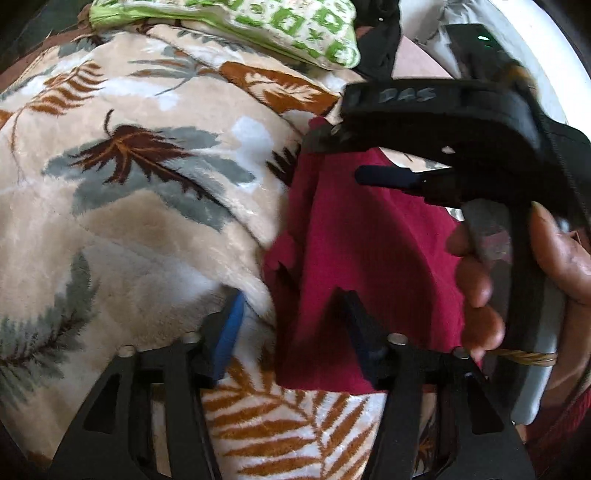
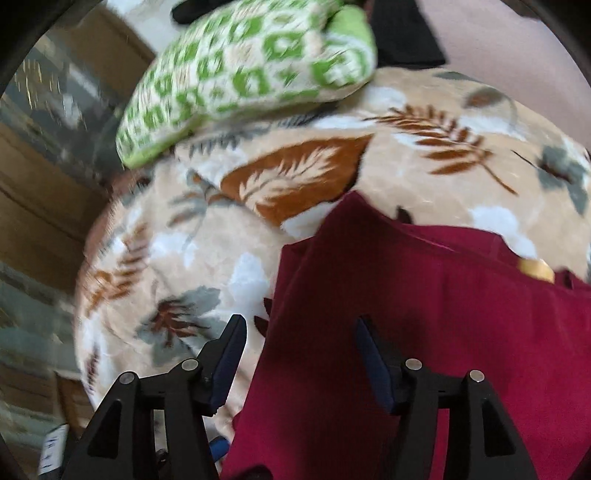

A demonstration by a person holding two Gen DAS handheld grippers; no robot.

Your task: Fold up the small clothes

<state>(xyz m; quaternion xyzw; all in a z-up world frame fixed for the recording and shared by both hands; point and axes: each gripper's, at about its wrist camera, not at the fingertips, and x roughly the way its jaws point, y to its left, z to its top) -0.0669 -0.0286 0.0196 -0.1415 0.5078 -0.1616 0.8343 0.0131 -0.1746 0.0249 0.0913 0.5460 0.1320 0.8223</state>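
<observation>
A dark red garment (image 1: 369, 236) lies on a leaf-print blanket (image 1: 147, 206). My left gripper (image 1: 291, 314) is open, its fingers spread wide over the garment's left edge. The right gripper's body shows in the left wrist view, held in a hand (image 1: 480, 280) just above the garment; its fingers (image 1: 388, 177) point left. In the right wrist view the garment (image 2: 443, 314) fills the lower right. My right gripper (image 2: 301, 336) is open and straddles the garment's left edge, touching nothing that I can see.
A green-and-white patterned pillow (image 2: 243, 70) lies at the blanket's (image 2: 207, 236) far end; it also shows in the left wrist view (image 1: 258, 22). A black cloth (image 2: 402, 33) lies behind it. A bed edge and floor (image 2: 37, 184) are at left.
</observation>
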